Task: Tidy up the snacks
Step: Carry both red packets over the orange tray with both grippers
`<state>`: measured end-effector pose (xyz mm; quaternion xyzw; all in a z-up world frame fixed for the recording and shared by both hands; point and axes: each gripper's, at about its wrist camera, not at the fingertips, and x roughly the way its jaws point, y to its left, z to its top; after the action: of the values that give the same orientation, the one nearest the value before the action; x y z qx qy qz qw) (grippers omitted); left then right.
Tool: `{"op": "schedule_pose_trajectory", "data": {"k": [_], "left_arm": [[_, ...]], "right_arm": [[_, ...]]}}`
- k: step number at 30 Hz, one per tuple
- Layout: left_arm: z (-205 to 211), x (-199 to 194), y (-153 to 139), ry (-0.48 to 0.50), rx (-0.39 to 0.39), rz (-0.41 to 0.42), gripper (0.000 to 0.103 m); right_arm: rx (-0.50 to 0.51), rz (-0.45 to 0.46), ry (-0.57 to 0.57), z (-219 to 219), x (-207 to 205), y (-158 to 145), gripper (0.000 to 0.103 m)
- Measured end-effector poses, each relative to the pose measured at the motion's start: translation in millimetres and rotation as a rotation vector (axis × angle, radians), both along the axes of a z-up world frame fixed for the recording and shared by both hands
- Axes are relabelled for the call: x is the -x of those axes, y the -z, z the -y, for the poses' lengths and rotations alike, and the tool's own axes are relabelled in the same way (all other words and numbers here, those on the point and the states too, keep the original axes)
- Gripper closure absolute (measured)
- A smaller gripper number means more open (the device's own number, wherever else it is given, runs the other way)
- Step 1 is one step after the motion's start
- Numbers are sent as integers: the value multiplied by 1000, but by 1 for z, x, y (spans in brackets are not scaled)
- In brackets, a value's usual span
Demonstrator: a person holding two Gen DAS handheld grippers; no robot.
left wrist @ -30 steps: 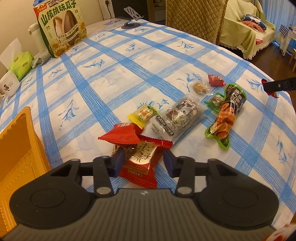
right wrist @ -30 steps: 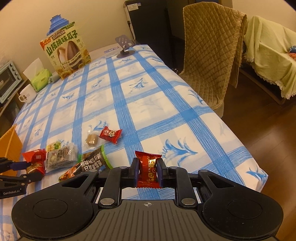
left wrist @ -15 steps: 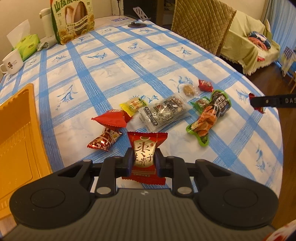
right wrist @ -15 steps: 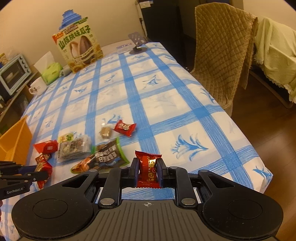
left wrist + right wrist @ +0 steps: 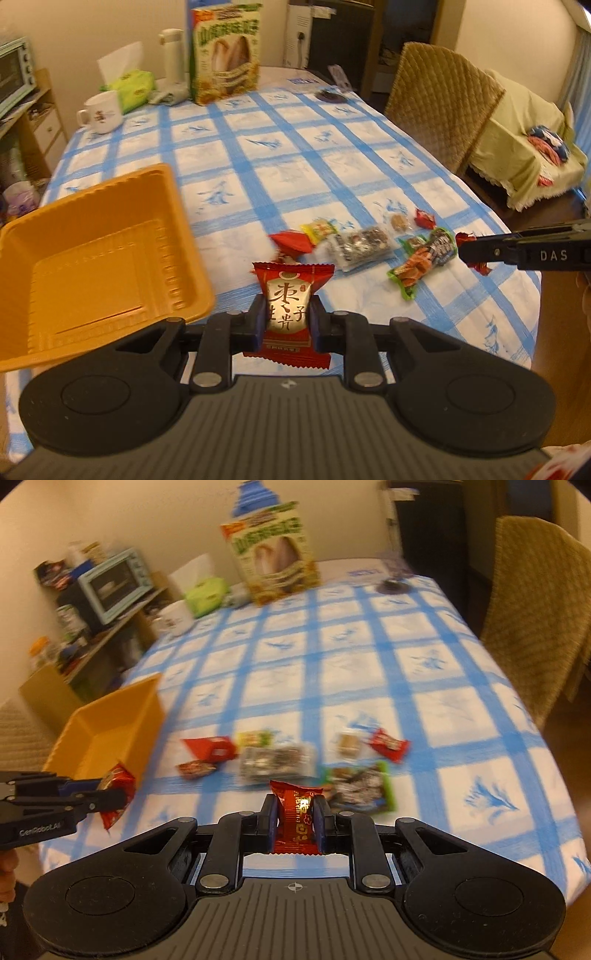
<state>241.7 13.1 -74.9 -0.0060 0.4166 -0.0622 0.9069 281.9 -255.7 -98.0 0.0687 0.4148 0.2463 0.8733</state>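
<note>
My left gripper is shut on a red jujube snack packet and holds it above the table, just right of the orange tray. My right gripper is shut on a small red candy packet, raised over the table's near side. Several loose snacks lie on the blue checked cloth: a red triangular packet, a yellow candy, a clear nut bar and a green-edged jerky pack. The orange tray also shows in the right wrist view.
A sunflower-seed box, a white mug, a green tissue pack and a flask stand at the table's far end. A quilted chair stands at the right side. A shelf with a toaster oven is left.
My left gripper closed on the red jujube packet, lifted it and swung left toward the orange tray. My right gripper, still holding its red candy, moved left too.
</note>
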Motion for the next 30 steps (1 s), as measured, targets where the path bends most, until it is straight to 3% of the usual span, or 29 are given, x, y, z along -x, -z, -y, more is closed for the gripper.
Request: {"op": "schedule_pose_trajectory", "data": {"k": [8,16,22,30], "left_arm": [[-70,21,-23,-217,-23,31,82],[-135,24,-30,-368,-57,47,82],[-168,12,-27,-416,-55,46,82],[-191,-14,-13,-408,-53,13,82]], "right_arm": [[-47,49,-255,-82,4,-24,82],[-81,73,-446,-173,-3,-29,82],[-69,78,-489,-227,-18,-23,82],[-29,60,-454,-279,-43,-7,82]]}}
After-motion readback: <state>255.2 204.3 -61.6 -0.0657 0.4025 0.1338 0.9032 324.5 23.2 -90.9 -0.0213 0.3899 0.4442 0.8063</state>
